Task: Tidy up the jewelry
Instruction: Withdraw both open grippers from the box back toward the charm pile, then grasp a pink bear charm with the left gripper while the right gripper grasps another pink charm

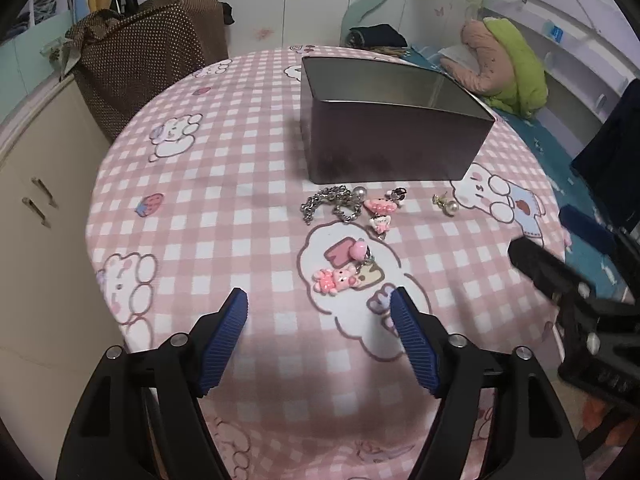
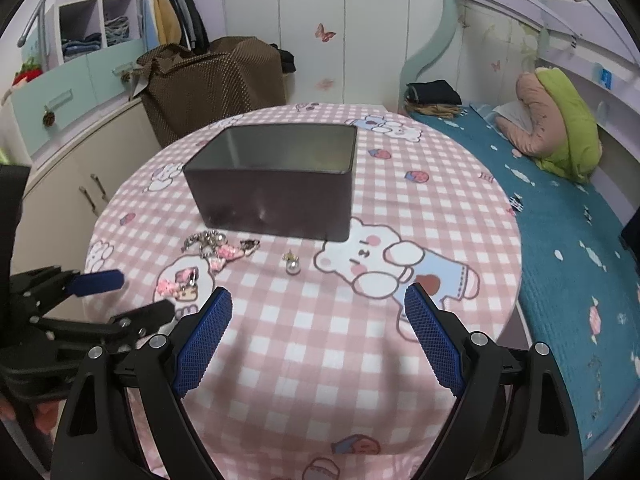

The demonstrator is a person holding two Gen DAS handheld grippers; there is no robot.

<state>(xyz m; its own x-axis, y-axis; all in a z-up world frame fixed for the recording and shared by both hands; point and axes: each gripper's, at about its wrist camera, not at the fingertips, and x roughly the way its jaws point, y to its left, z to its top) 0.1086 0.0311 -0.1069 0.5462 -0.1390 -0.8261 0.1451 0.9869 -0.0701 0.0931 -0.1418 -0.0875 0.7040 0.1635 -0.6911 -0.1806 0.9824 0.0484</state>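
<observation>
A: Hand-held gripper states?
B: Left hand-held gripper (image 1: pixel 319 304) is spread wide, nothing held. Right hand-held gripper (image 2: pixel 319 300) likewise.
A: Jewelry?
B: Silver chain bracelet (image 1: pixel 329 203), pink charms (image 1: pixel 335 277) and pearl earring (image 1: pixel 447 204) are laid on the desk (image 1: pixel 224 208), just before the open grey metal tin (image 1: pixel 394 136).

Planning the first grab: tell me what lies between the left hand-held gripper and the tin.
In the left wrist view, between the left hand-held gripper and the tin lie the pink bunny charm, then the chain and pink clips on the cloth.
</observation>
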